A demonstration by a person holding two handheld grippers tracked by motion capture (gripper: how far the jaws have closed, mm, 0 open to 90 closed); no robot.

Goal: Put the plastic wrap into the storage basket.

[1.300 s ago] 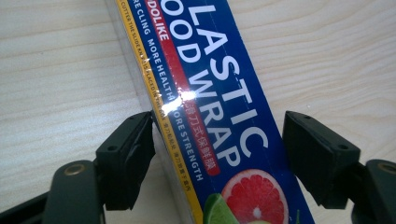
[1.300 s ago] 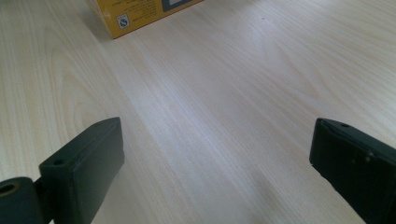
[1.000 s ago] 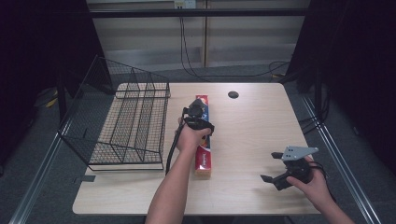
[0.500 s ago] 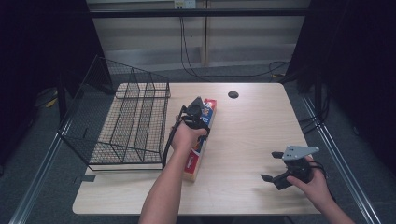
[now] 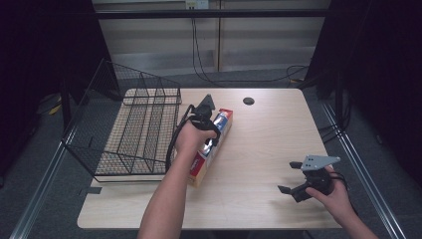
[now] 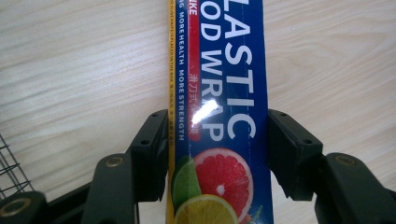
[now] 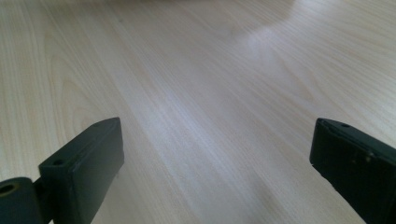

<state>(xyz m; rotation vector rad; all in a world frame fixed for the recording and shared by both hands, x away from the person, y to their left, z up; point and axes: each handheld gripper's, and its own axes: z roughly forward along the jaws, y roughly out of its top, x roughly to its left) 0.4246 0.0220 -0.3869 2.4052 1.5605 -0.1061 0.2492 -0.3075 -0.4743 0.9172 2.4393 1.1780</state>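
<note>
A long plastic wrap box (image 5: 199, 168), blue and red with citrus pictures, hangs slightly above the wooden table (image 5: 268, 134) near its middle, lengthwise away from me. My left gripper (image 5: 206, 130) is shut on it across its width. In the left gripper view the two black pads press on both long sides of the box (image 6: 224, 93), with the left gripper (image 6: 217, 140) around the fruit picture. My right gripper (image 5: 289, 177) rests low at the table's right front, open, pointing left. Between the jaws of the right gripper (image 7: 215, 154) there is bare wood.
A black wire basket (image 5: 134, 129) stands on the table's left part, right beside the held box. A small dark round hole (image 5: 248, 101) sits near the far edge. Bare tabletop lies between the two grippers.
The left gripper has raised the box off the table and carried it a little left, toward the basket. The right gripper has stayed where it was.
</note>
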